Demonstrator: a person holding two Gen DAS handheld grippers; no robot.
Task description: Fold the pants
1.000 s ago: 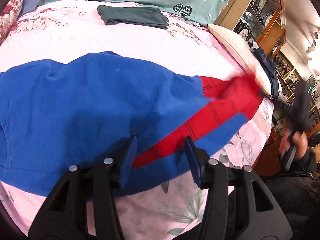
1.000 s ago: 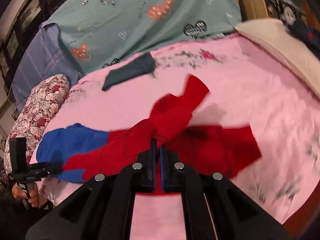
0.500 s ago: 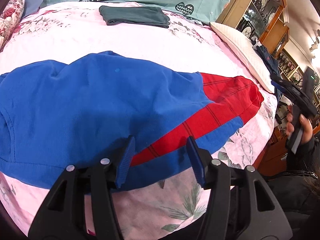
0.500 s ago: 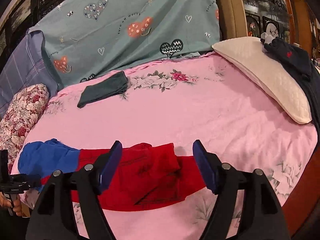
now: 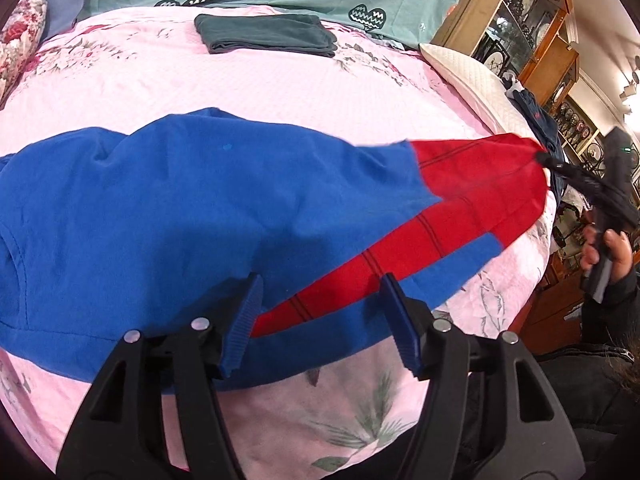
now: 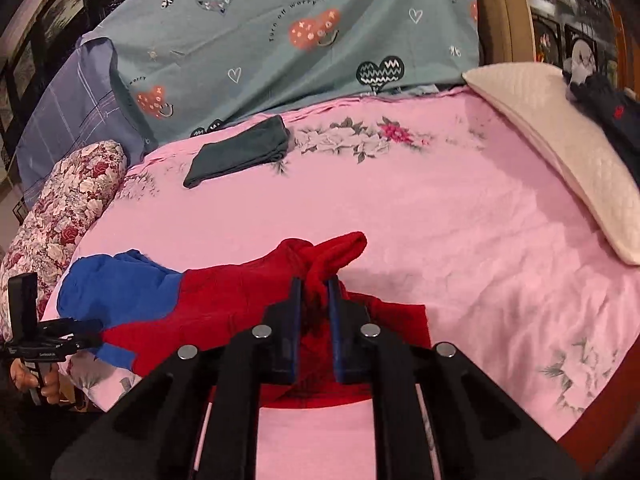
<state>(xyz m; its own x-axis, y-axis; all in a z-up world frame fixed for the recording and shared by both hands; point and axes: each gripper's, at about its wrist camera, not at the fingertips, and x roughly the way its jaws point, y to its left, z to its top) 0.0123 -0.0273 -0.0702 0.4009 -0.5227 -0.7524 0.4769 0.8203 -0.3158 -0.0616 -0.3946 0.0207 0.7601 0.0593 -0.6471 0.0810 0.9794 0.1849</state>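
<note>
Jaws of the right gripper [image 6: 314, 292] are closing on a bunched red leg end of the blue-and-red fabric pants [image 5: 208, 216], the cloth caught between them. Those of the left gripper [image 5: 320, 316] are spreading, poised over the waist-side edge without pressing it. The pants lie stretched across a pink floral bedsheet [image 6: 460, 208], near a folded dark green garment [image 6: 240, 152], a cream quilted pillow [image 6: 560, 140] and a teal heart-print cover [image 6: 300, 32]. Wooden glass-fronted cabinets [image 5: 520, 32] stand beyond.
</note>
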